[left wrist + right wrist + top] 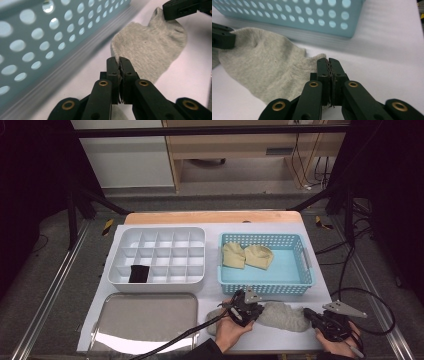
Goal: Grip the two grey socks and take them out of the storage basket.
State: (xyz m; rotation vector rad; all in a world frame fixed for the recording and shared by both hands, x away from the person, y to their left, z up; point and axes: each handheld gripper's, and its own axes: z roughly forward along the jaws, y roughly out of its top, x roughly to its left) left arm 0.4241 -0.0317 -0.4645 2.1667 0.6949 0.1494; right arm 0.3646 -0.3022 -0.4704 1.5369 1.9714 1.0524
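A grey sock [282, 316] lies flat on the white table in front of the blue basket. My left gripper [257, 312] is shut on the sock's left end; in the left gripper view its jaws [119, 60] pinch the edge of the sock [150, 47]. My right gripper [307, 315] is shut on the sock's right end, where its jaws [328, 61] pinch the sock [262, 62] at the cuff. Each gripper view also shows the other gripper across the sock: the right gripper [180, 8] and the left gripper [222, 36].
The blue perforated basket [300, 270] holds two yellow socks [247, 255]. A white divided tray [157, 282] at back left has a black item [138, 273] in one cell. A metal tray [145, 320] lies at front left. More grey cloth [212, 322] shows by the left hand.
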